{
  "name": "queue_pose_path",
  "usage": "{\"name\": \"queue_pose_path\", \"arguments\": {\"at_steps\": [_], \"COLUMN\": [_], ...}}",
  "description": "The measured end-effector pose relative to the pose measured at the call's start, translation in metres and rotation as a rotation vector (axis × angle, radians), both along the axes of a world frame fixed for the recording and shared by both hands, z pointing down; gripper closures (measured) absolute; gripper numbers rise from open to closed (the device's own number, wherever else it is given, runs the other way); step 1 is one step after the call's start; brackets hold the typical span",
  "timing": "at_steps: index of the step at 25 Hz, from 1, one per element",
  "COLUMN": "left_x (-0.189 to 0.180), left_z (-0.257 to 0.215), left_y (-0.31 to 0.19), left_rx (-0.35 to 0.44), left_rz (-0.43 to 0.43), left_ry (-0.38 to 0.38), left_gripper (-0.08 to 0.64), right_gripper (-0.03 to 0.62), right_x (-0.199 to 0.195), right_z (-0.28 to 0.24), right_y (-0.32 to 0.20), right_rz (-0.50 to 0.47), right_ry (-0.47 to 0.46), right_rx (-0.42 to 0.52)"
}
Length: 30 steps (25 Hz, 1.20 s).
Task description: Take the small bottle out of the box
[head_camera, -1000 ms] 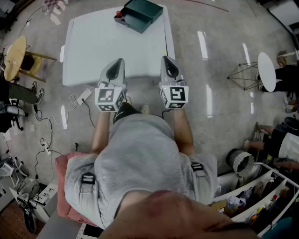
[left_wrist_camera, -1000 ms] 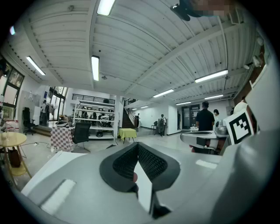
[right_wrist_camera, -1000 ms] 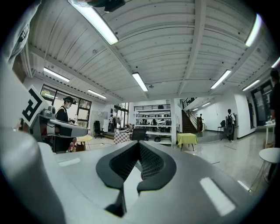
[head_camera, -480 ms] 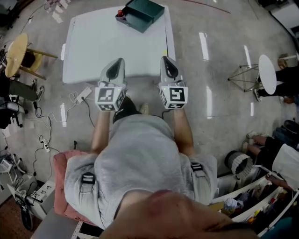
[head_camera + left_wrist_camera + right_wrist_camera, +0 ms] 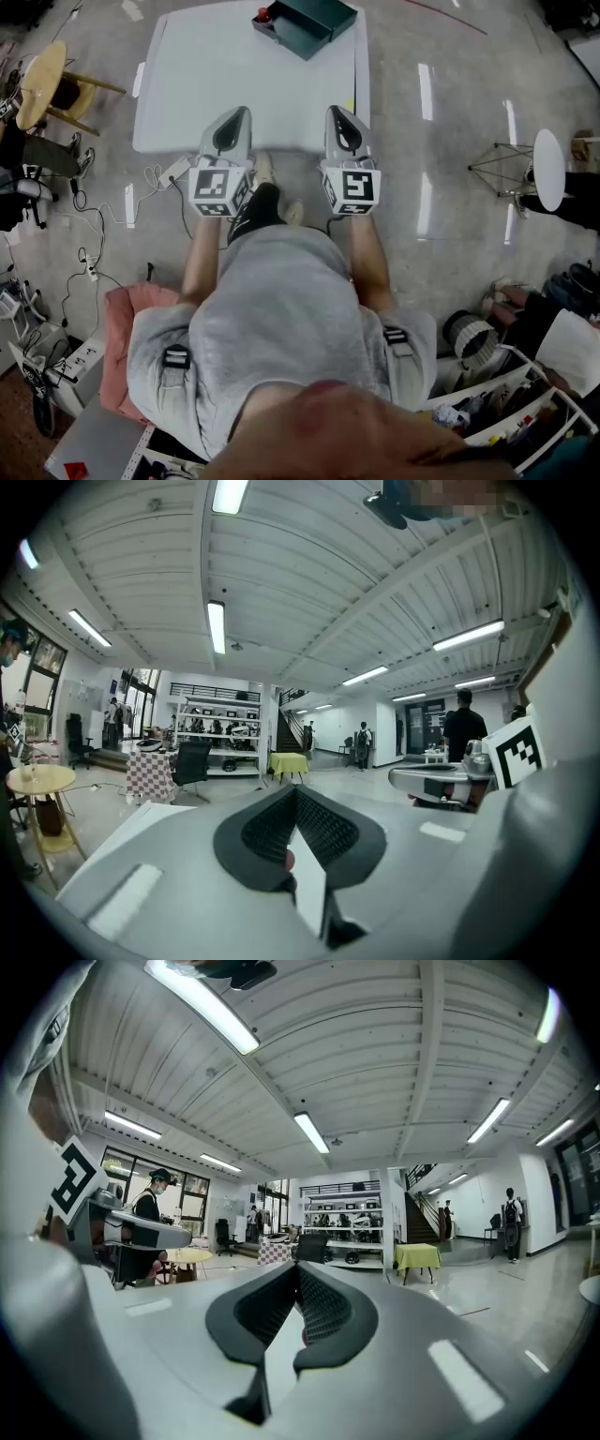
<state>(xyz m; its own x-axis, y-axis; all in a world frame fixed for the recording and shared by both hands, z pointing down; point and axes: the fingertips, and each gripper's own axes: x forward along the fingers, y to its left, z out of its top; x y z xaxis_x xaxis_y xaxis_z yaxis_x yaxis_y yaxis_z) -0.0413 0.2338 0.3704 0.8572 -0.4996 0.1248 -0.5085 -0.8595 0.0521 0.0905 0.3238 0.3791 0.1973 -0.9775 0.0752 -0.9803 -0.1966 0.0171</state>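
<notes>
A dark green box (image 5: 314, 21) lies open at the far right corner of the white table (image 5: 234, 75). At the box's left end sits a small red-topped thing (image 5: 265, 15), too small to tell whether it is the bottle. My left gripper (image 5: 232, 120) and right gripper (image 5: 339, 120) are side by side over the table's near edge, well short of the box. In the left gripper view the left gripper (image 5: 294, 791) is tilted upward at the ceiling, pads together, nothing held. In the right gripper view the right gripper (image 5: 298, 1266) is also shut and empty.
A round wooden side table (image 5: 39, 82) stands left of the white table, with cables and a power strip (image 5: 169, 192) on the floor beside it. A small round white table (image 5: 547, 167) stands at the right. Shelves with clutter (image 5: 506, 412) are at the lower right.
The person has stepped forward: the table and box sit nearer and more to the right in the head view. Both grippers stay shut and side by side, now reaching over the table's near edge.
</notes>
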Motion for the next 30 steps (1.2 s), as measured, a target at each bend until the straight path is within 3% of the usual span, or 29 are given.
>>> {"name": "queue_pose_path", "arguments": {"at_steps": [14,30], "left_x": [0.029,0.036], "left_z": [0.012,0.005], "left_y": [-0.107,-0.214], "left_rx": [-0.04,-0.06], "left_rz": [-0.045,-0.055], "left_ry": [-0.012,0.003], "left_gripper": [0.548,0.548], "right_gripper": [0.589,0.589], "right_x": [0.028,0.037], "right_z": [0.007,-0.005], "right_y": [-0.118,-0.224], "right_rz": [-0.068,-0.066], "right_ry": [-0.012,0.0], "right_rx": [-0.043,-0.071]}}
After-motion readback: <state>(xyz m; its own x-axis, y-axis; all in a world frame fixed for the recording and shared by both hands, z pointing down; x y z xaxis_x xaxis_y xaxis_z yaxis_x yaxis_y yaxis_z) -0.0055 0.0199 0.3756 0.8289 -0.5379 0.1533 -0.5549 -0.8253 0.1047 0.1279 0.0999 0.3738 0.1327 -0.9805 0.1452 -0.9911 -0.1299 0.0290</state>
